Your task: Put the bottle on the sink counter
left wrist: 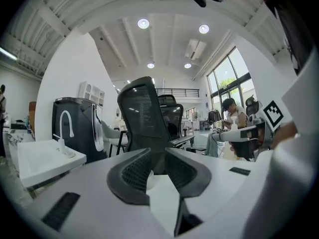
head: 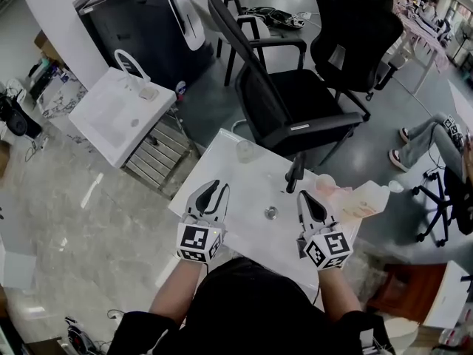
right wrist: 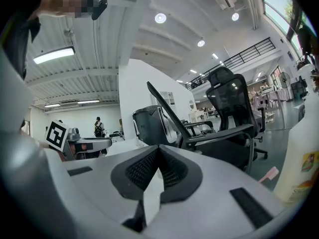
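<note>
A pale bottle [head: 367, 201] with a printed label lies at the right end of the white counter [head: 236, 183], beside something pink. Its side fills the right edge of the right gripper view [right wrist: 300, 158]. My right gripper [head: 310, 198] hovers just left of the bottle, its jaws [right wrist: 158, 153] shut with nothing between them. Over the counter's left part, my left gripper [head: 216, 189] is also shut and empty, its jaws [left wrist: 159, 156] meeting at the tips. A round drain [head: 271, 213] and a black faucet [head: 295, 171] lie between the two grippers.
A clear glass [head: 245, 151] stands at the counter's far edge. A black office chair [head: 292, 109] is right behind it. To the left stands a second white sink unit [head: 111, 117] with a white faucet [head: 131, 63]. A seated person's legs [head: 429, 143] show at the right.
</note>
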Available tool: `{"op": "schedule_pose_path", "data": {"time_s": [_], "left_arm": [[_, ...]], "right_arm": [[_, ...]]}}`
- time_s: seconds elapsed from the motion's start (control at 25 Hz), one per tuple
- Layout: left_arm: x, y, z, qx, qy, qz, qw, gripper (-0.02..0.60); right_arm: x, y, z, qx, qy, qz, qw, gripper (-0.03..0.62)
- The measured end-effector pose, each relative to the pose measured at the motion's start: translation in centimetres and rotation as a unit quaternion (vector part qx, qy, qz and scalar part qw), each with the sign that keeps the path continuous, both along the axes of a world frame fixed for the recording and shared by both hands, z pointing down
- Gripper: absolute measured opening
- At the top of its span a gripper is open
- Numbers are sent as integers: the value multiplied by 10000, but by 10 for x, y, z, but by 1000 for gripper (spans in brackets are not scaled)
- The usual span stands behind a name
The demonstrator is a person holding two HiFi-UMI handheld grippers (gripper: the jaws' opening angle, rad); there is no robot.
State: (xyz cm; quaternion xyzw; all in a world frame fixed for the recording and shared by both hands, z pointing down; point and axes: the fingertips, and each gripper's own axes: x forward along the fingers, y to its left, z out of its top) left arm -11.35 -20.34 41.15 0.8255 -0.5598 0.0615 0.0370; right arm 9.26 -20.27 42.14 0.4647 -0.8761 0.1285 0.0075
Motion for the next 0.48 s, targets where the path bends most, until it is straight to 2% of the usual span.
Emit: {"op": "schedule_pose_path", "data": {"time_s": [0.32,0.48], "left_arm": [[4,3,2,-84,84,198,9997,94],[-4,5,4,-183,79,105,9997,94]], "right_arm": [[-1,10,4,-137,-63,50,9999,29],[-12,13,4,-146,-13,-26,9999,29]]}}
